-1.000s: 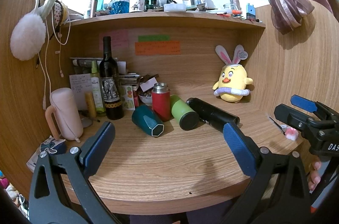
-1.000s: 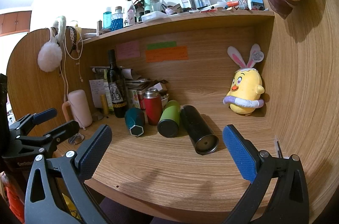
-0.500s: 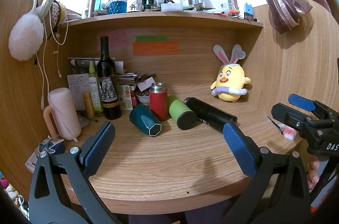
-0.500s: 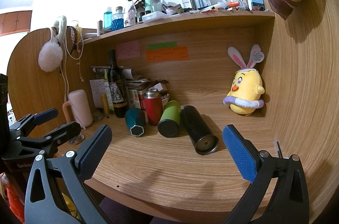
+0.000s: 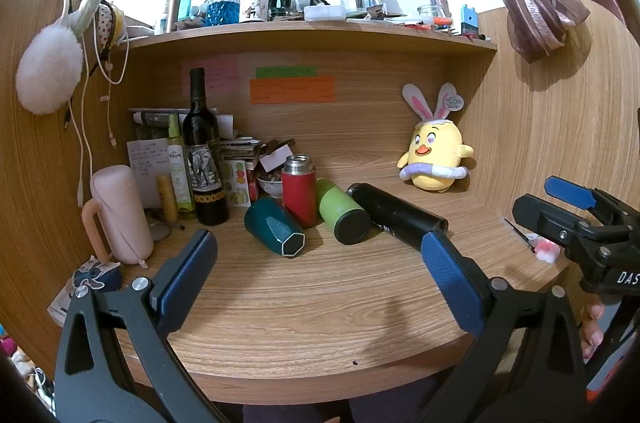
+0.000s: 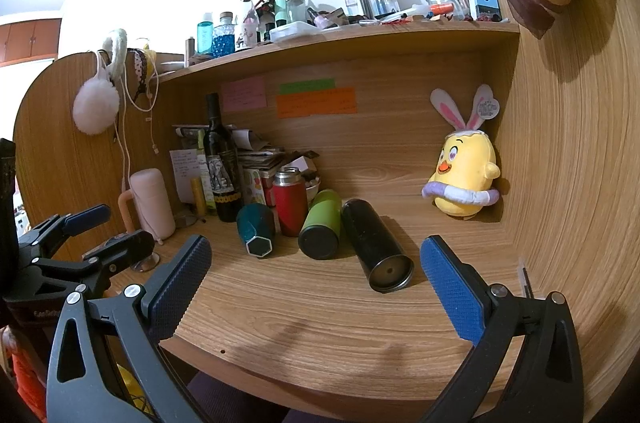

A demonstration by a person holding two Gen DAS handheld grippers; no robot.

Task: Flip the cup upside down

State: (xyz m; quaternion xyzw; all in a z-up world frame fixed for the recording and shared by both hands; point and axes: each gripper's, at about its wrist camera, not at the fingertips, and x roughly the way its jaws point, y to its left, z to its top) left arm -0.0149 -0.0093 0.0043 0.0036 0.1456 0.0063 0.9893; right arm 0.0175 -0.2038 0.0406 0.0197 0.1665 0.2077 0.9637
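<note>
Three cups lie on their sides on the wooden desk: a teal cup [image 5: 274,231] [image 6: 255,229], a green cup [image 5: 342,217] [image 6: 321,229] and a long black cup [image 5: 396,215] [image 6: 376,247]. A red flask [image 5: 299,191] [image 6: 290,201] stands upright behind them. My left gripper [image 5: 320,263] is open and empty, held back near the desk's front edge. My right gripper [image 6: 316,277] is open and empty, also short of the cups; it shows in the left wrist view [image 5: 560,211].
A wine bottle [image 5: 204,159], a pink mug [image 5: 118,213] and papers crowd the back left. A yellow plush chick [image 5: 434,159] sits at the back right. A shelf [image 5: 312,37] with several bottles hangs above. Wooden side walls close in both sides.
The left wrist view has drifted slightly, so the cups sit a little further left in it. The right gripper has hardly moved. Both grippers stay open.
</note>
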